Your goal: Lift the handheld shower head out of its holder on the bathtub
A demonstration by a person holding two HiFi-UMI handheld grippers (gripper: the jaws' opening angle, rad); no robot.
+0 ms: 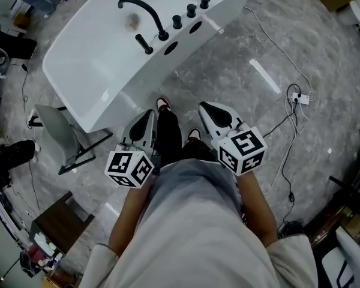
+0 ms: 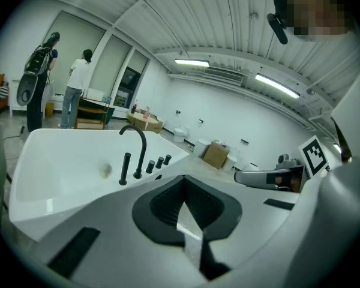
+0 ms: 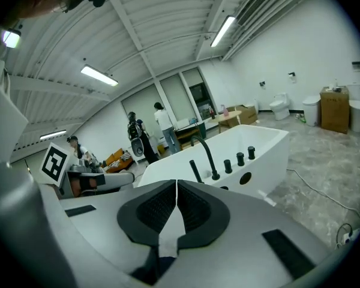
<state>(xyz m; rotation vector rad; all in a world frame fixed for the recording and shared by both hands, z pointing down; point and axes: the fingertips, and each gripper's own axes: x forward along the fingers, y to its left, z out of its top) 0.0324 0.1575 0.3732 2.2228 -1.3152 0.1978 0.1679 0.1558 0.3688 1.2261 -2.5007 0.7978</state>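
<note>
The white bathtub (image 1: 96, 65) lies ahead of me on the grey floor. On its near rim stand a curved black faucet (image 1: 145, 14), three black knobs (image 1: 191, 11) and the handheld shower head (image 1: 144, 44), a short black rod upright in its holder. The rod also shows left of the faucet as the shower head (image 2: 125, 168) and the shower head (image 3: 195, 171). My left gripper (image 1: 149, 114) and right gripper (image 1: 205, 107) are held side by side, well short of the tub. Both are shut and hold nothing, seen in the left gripper (image 2: 183, 182) and right gripper (image 3: 177, 183).
A grey folding stand (image 1: 63, 137) leans by the tub's near left corner. Cables and a power strip (image 1: 300, 98) trail over the floor at right. Two people (image 2: 78, 86) stand far beyond the tub near a desk. Cardboard boxes (image 2: 216, 153) and toilets sit along the far wall.
</note>
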